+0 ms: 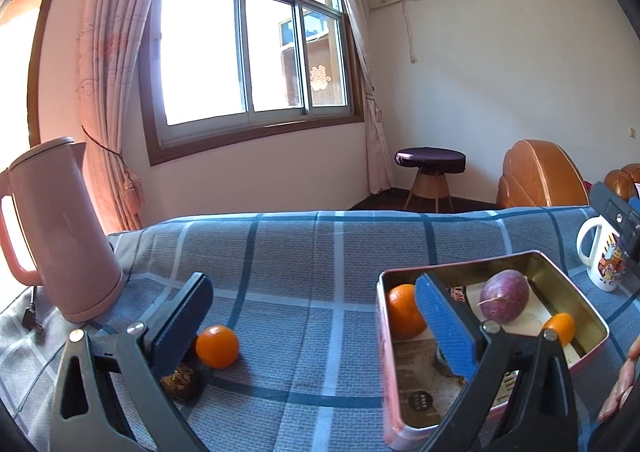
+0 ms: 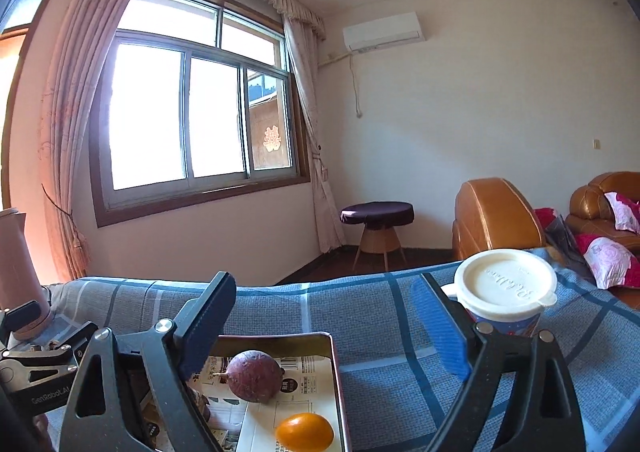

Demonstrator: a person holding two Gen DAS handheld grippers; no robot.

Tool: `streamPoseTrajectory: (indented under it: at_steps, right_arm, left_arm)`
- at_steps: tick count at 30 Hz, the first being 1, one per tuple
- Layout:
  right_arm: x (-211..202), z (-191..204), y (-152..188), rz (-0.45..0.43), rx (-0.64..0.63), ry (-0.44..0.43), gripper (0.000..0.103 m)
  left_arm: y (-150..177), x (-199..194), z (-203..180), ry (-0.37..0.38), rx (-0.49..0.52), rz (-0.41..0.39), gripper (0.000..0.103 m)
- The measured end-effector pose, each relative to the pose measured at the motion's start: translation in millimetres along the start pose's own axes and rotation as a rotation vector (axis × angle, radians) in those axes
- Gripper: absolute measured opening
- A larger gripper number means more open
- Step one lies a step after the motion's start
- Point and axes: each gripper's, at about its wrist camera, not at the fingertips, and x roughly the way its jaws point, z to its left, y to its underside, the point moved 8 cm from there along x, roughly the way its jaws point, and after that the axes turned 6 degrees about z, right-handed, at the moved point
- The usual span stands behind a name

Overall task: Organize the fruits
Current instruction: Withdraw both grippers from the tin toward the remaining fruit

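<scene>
Blue checked tablecloth (image 1: pixel 320 252) beneath both grippers. Left gripper (image 1: pixel 316 316) and right gripper (image 2: pixel 328 332) point slightly downward, jaws spread, empty. Tin (image 1: pixel 592 316) holds passion fruit (image 1: pixel 505 296); one orange (image 1: pixel 217 346) lies outside.

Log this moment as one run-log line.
left gripper: open, empty | right gripper: open, empty | tin: orange, purple fruit inside | cloth: orange loose

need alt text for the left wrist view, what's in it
The open left gripper hovers empty over a blue plaid cloth. To its right a metal tin holds an orange, a purple fruit and a small orange fruit; another orange lies on the cloth near a pink kettle.
</scene>
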Motion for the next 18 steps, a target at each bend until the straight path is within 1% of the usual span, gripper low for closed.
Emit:
streamPoseTrajectory:
  at_steps: [3,9,13,18]
  right_arm:
    - [-3.8,7.8,-1.6,-0.014,-0.024,0.009,0.091]
    - [-13.9,6.7,-3.8,-0.039,-0.009,0.046,0.091]
    - [-20.4,0.7,-2.3,-0.038,0.031,0.068,0.091]
    - [-29.1,-3.5,5.1,-0.011,0.109,0.050,0.091]
  left_arm:
    - [2.2,1.9,6.5,-0.021,-0.012,0.002,0.103]
    - [4.4,-2.3,9.4,-0.021,-0.016,-0.008,0.103]
    - [5.5,-3.8,6.6,-0.013,-0.002,-0.004,0.103]
    - [5.5,-8.3,7.1,-0.011,-0.003,-0.012,0.103]
